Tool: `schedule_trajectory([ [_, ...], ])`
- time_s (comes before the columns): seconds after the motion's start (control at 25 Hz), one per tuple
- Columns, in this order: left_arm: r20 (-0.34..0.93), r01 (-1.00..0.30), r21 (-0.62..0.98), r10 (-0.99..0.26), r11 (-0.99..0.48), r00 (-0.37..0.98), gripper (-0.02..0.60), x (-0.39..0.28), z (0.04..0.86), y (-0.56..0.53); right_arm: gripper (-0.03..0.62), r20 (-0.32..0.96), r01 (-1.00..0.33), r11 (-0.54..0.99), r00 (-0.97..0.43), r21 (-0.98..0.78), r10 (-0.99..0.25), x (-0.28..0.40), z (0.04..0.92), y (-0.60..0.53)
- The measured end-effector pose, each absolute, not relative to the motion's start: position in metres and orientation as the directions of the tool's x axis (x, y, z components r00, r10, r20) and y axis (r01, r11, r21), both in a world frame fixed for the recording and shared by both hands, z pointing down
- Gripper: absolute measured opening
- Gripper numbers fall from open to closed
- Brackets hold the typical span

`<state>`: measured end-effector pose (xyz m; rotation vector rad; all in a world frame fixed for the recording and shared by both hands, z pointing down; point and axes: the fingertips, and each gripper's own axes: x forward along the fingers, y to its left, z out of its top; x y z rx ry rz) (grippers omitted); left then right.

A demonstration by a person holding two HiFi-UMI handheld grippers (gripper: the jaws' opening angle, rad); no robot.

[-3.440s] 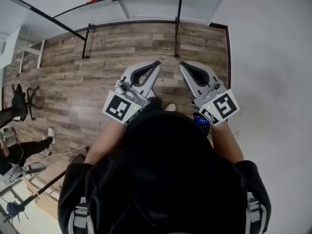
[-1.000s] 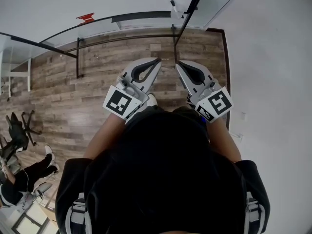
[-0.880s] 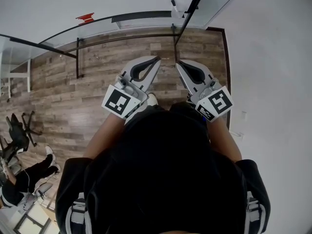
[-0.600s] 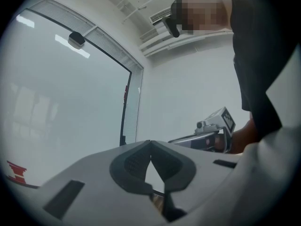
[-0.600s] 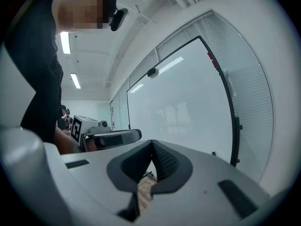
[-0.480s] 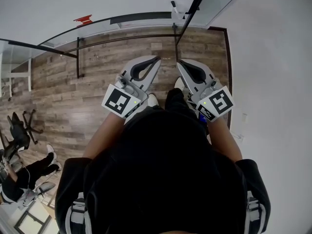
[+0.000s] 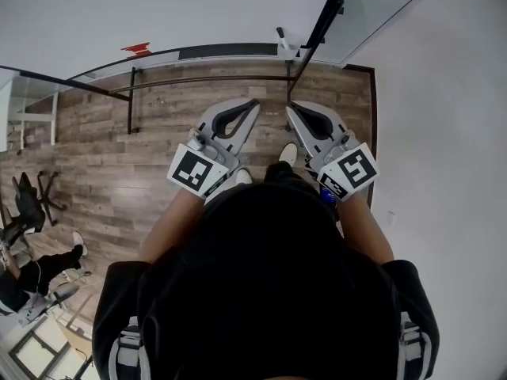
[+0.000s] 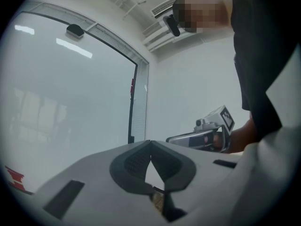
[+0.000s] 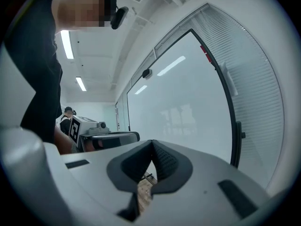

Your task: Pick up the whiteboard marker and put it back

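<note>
In the head view a small white marker with a black cap (image 7: 280, 38) stands at the right end of the whiteboard's (image 7: 158, 6) dark tray ledge (image 7: 230, 51). It is well ahead of both grippers. My left gripper (image 7: 255, 103) and right gripper (image 7: 290, 108) are held side by side at waist height over the wood floor, both shut with nothing between the jaws. The left gripper view shows its pads (image 8: 150, 142) meeting at the tip, facing the white board. The right gripper view shows its pads (image 9: 152, 141) touching too. No marker shows in either gripper view.
A glass partition with a black frame (image 7: 325, 18) rises at the upper right beside a white wall (image 7: 444, 133). A red item (image 7: 136, 49) sits on the board's left part. An office chair (image 7: 28, 204) and a seated person's legs (image 7: 32, 271) are at the far left.
The whiteboard and its tray have drawn a little closer and lower in the head view, and a shoe has stepped forward. Both grippers stay shut and side by side.
</note>
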<state>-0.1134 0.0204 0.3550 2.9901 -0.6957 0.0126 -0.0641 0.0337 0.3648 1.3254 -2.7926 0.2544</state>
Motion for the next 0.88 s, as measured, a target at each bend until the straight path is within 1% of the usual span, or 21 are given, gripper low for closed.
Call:
schedule_trajectory([
  [0.32,0.033,-0.471,0.059,-0.47,-0.88,0.882,0.003,-0.069,0.357,-0.023,-0.006,0.107,-0.744,0.656,-0.668,-0.127,-0.736,-0.022,0.37,-0.013],
  [0.52,0.026,-0.491,0.052,-0.49,-0.87,0.871,0.003,-0.048,0.353,-0.039,-0.006,0.104,-0.724,0.679,-0.69,-0.127,-0.716,-0.002,0.368,-0.029],
  [0.88,0.053,-0.53,0.035,-0.528,-0.847,0.848,0.003,-0.008,0.357,-0.056,-0.006,0.098,-0.684,0.716,-0.729,-0.137,-0.678,0.037,0.373,-0.048],
])
